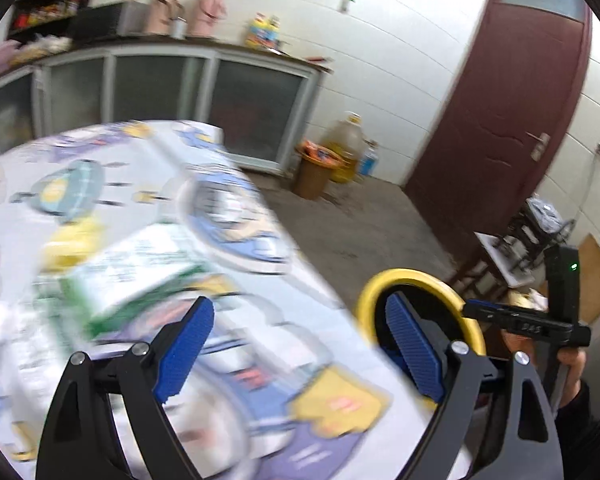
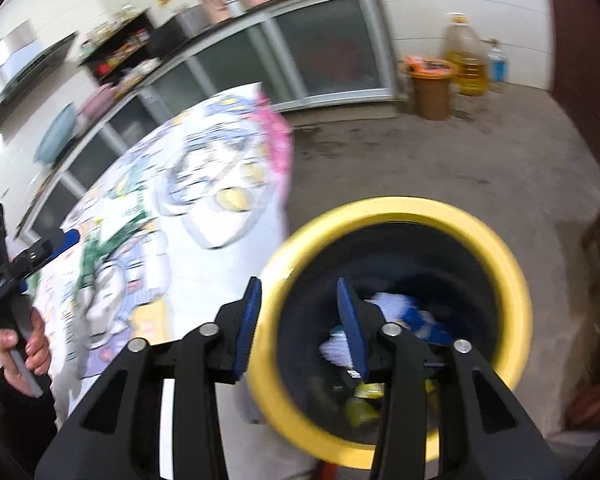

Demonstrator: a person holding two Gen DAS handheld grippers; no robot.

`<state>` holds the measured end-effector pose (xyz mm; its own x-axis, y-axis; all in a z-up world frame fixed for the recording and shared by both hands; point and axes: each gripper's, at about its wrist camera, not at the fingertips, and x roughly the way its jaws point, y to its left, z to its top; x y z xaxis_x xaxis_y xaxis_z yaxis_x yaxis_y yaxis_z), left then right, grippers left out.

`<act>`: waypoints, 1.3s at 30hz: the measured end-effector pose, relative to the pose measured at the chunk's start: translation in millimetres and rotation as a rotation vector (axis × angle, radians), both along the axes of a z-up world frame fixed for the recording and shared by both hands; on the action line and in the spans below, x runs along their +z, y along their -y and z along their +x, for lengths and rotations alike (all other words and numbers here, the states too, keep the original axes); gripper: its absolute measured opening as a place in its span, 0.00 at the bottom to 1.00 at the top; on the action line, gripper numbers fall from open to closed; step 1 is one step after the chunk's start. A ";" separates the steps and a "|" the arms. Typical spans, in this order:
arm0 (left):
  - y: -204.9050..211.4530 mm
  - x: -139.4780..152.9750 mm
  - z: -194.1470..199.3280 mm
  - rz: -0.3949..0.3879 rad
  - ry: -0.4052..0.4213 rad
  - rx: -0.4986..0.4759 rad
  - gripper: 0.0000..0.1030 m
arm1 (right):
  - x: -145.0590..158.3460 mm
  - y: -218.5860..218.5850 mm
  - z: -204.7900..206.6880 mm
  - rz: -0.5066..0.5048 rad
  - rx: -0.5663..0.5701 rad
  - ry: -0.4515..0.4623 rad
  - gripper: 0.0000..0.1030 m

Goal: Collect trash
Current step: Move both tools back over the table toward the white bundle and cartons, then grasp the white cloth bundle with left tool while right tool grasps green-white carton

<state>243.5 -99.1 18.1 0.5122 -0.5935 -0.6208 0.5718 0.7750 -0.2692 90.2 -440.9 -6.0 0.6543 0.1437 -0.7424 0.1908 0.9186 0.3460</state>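
Observation:
My left gripper [image 1: 297, 312] hovers open and empty over the table [image 1: 259, 320], which is covered with a cartoon-print cloth. A blurred green-and-white carton [image 1: 131, 272] lies on the cloth just beyond its fingers, with a yellow scrap [image 1: 71, 240] behind it. Beside the table's right edge stands the yellow-rimmed black bin [image 1: 416, 276]. My right gripper [image 2: 300, 286] is open with nothing between its pads, above the near-left rim of the bin [image 2: 516, 280]. Inside the bin lie a white-and-blue wrapper [image 2: 404, 312] and yellow-green scraps [image 2: 360, 408]. The carton [image 2: 119, 216] also shows in the right wrist view.
A brown bin with an orange liner [image 1: 312, 172] and a large oil jug [image 1: 346, 140] stand by the far wall. Glass-door cabinets [image 1: 159, 80] run behind the table. A dark red door [image 1: 512, 100] is on the right, with a cluttered stool [image 1: 500, 252] below it.

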 end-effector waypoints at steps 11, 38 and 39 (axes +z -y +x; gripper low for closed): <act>-180.0 8.9 -4.6 0.386 0.210 0.318 0.85 | 18.6 -167.0 60.3 -0.015 0.416 0.052 0.48; -220.0 -43.3 88.2 0.424 0.042 0.252 0.85 | -10.1 -348.1 155.4 -0.028 0.687 -0.103 0.64; -219.3 -44.3 91.0 0.420 0.041 0.256 0.85 | -11.3 -350.5 157.8 -0.020 0.689 -0.108 0.66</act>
<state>334.5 120.2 -26.2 0.6375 -0.1486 -0.7560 0.3527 0.9287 0.1148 248.0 -90.4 -17.3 0.3409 0.4851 -0.8053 -0.4057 0.8486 0.3395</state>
